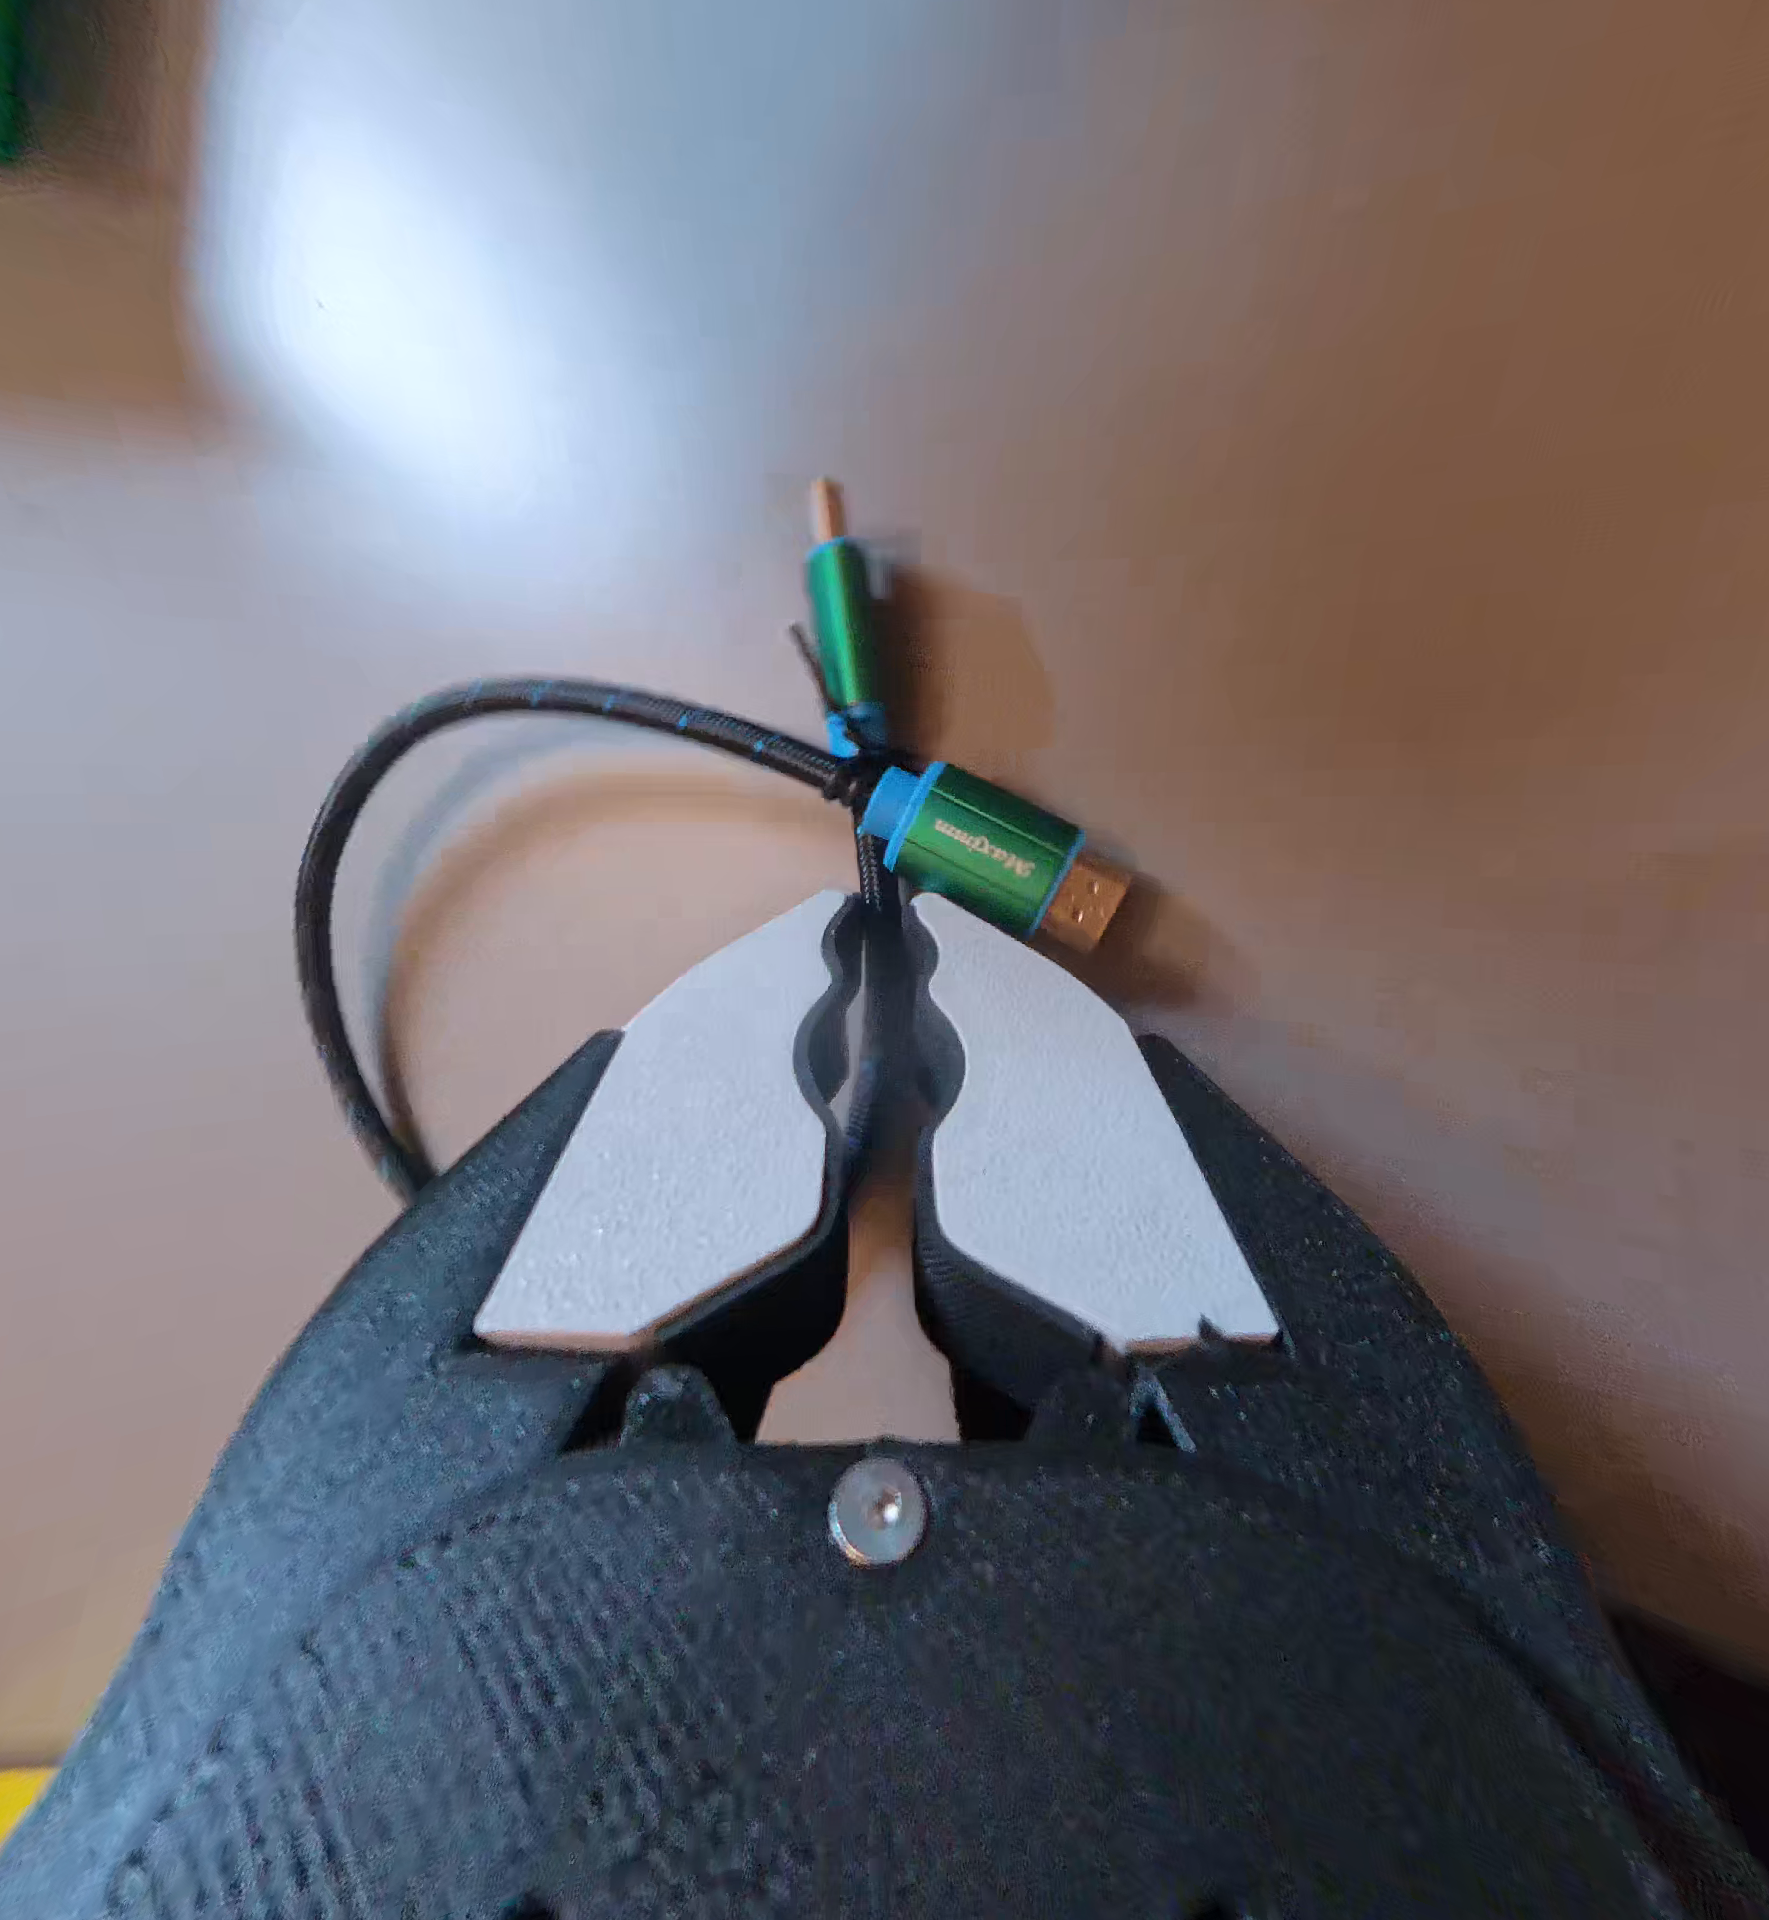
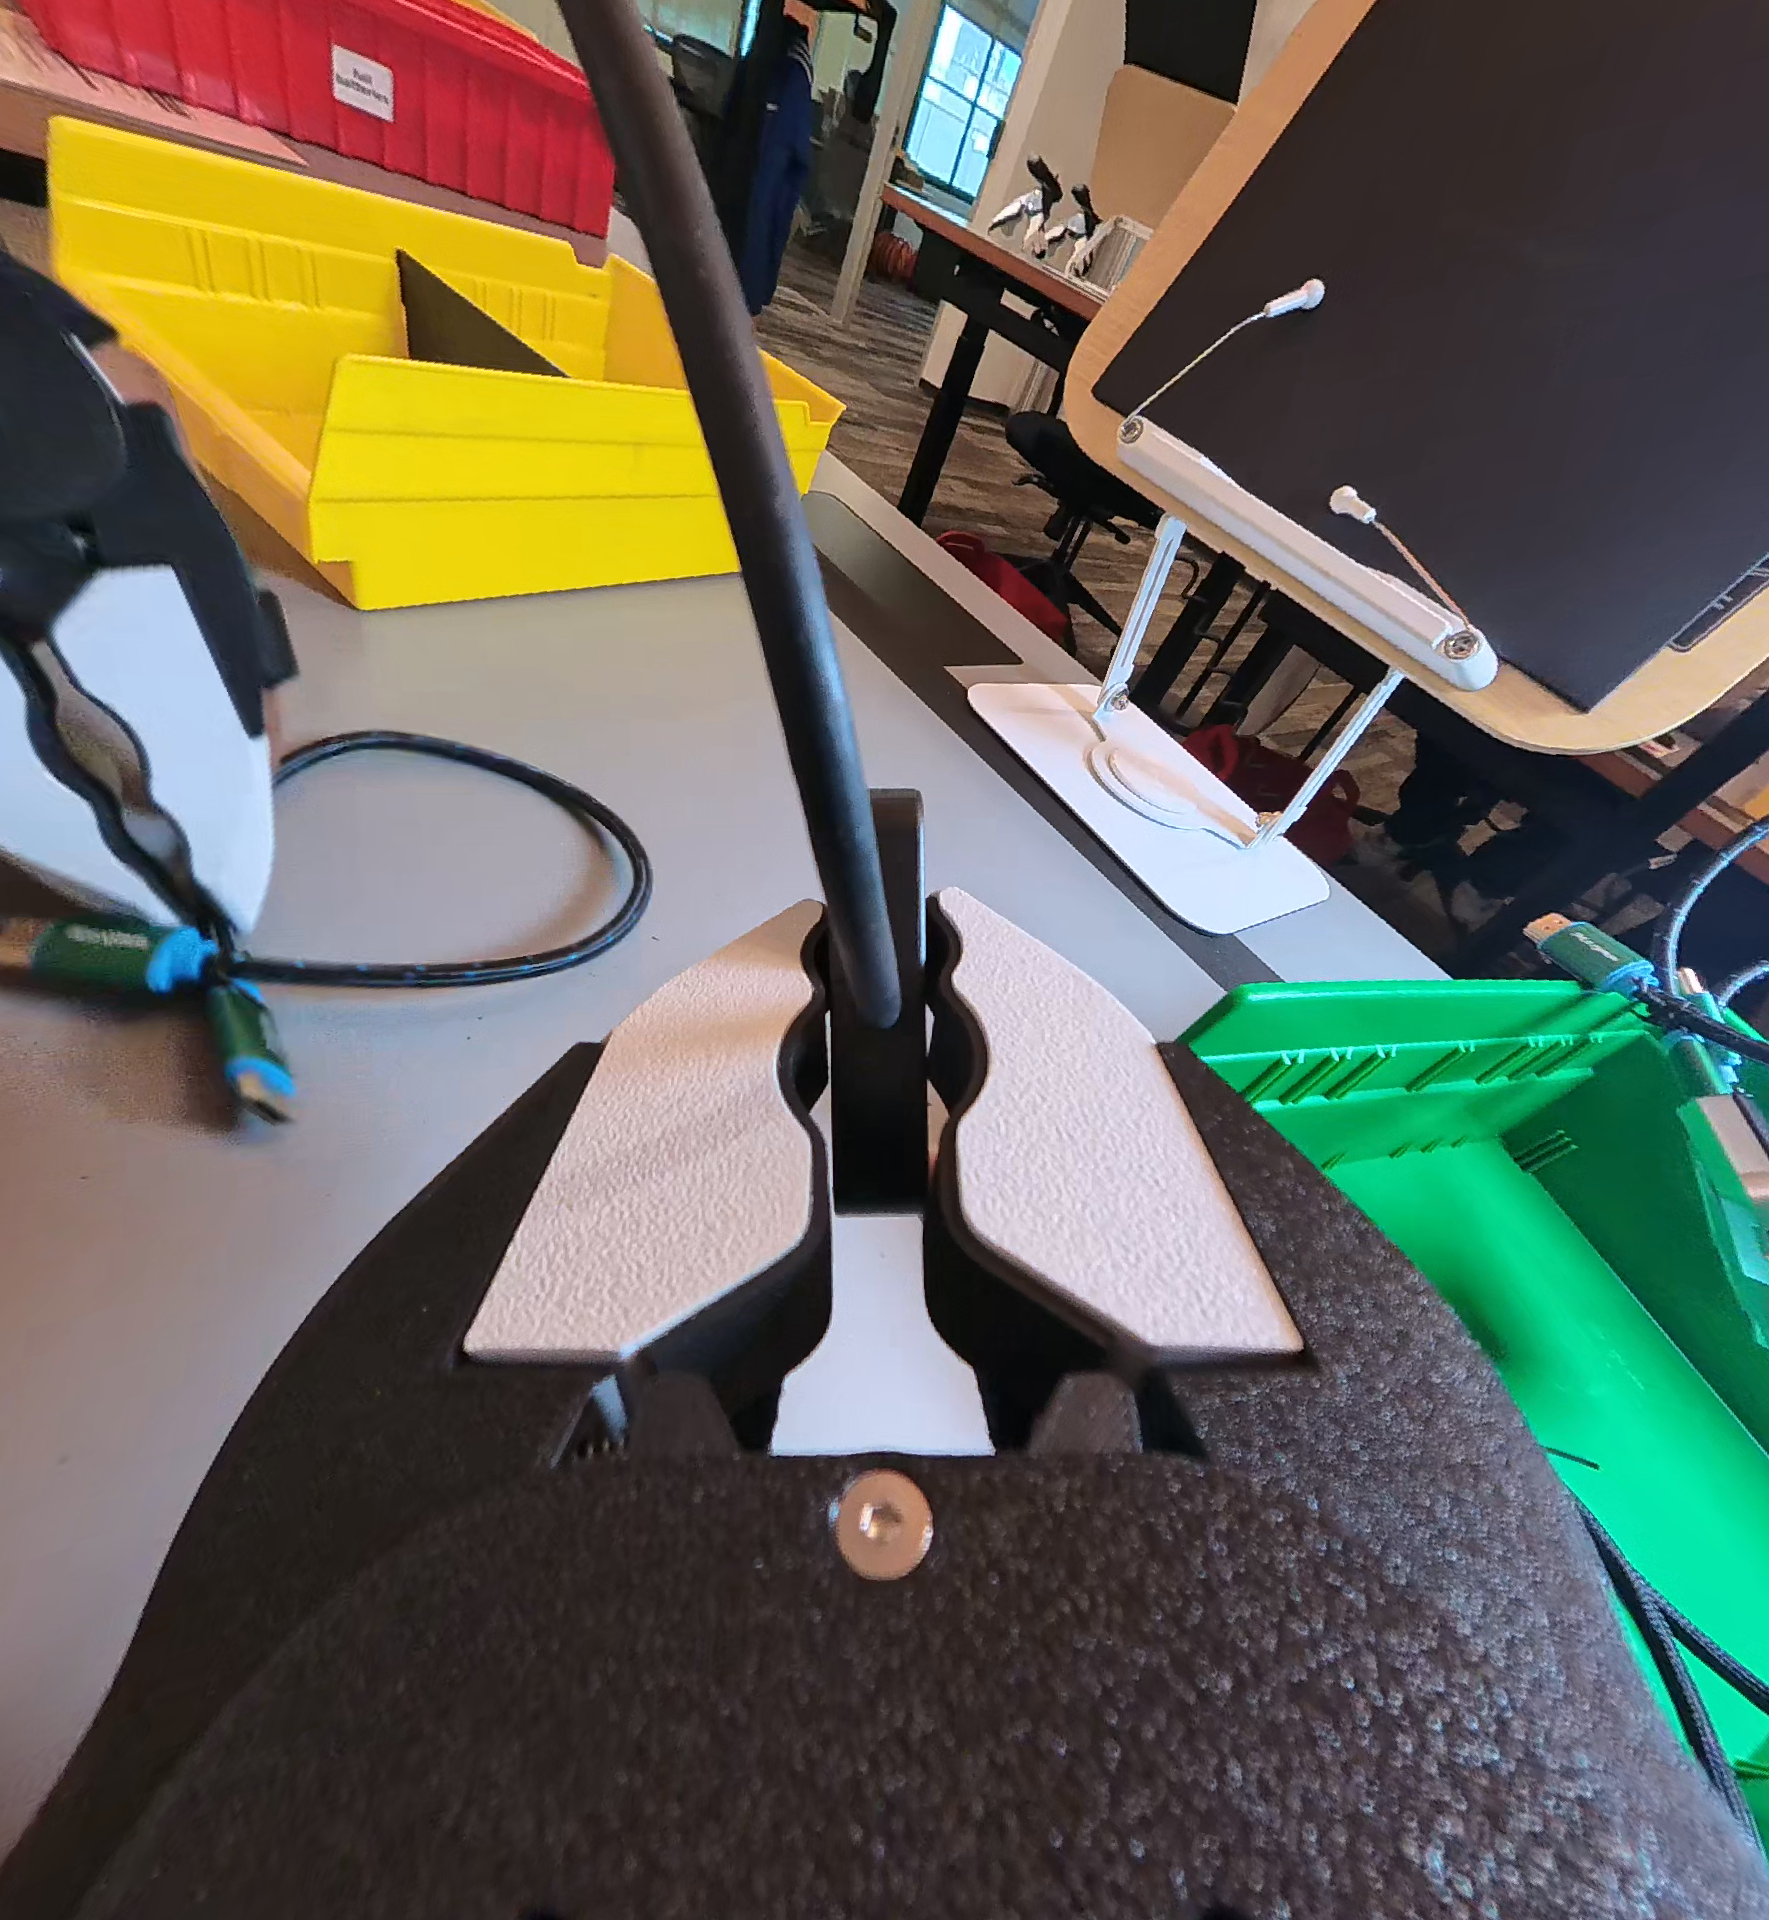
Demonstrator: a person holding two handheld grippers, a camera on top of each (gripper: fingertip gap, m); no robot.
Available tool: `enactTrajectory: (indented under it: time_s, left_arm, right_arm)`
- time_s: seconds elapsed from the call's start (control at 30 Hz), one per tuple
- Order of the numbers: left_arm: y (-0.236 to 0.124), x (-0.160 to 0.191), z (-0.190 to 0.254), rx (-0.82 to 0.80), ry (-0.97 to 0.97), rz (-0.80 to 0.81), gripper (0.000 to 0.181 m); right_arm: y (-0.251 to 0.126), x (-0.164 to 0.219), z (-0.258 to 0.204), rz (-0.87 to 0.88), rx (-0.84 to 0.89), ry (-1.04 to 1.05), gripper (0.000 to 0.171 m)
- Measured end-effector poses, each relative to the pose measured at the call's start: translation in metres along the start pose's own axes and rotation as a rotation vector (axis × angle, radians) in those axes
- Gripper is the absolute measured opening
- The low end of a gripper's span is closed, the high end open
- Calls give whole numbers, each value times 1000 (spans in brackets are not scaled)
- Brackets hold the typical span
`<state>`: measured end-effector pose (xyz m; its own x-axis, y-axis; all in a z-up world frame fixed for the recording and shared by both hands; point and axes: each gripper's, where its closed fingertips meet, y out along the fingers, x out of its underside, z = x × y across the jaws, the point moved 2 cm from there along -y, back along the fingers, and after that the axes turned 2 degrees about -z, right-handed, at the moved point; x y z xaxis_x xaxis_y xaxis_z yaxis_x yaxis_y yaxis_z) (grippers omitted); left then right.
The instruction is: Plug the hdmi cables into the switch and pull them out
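Two grippers are occupied. We find the left gripper [image 1: 875,914] pinched nearly closed on the braided cable [image 1: 340,883], just behind its two green plugs [image 1: 984,847], which lie at the fingertips on the grey table [image 2: 506,665]; the nearer plug's long axis runs to the right. The right gripper [image 2: 875,935] clamps a black connector block [image 2: 875,1101] with a smooth black lead rising away. We see no switch clearly; it may sit in the green bin [image 2: 1482,1143], right of that gripper.

an open office or lab — desks [image 2: 973,244], an office chair [image 2: 1067,457], coloured parts bins [image 2: 506,488].
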<state>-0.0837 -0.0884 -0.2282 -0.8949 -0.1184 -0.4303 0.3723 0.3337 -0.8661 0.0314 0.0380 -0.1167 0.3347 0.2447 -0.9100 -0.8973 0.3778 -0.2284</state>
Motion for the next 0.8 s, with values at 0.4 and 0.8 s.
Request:
enactTrajectory:
  time_s: [0.4,0.8]
  left_arm:
    - [-9,-7,2,132,-370,141,56]
    - [-12,8,-55,-297,-328,85,17]
  right_arm:
    - [5,4,-5,-16,-16,11,14]
    - [-3,-6,-21,78,-49,-274,14]
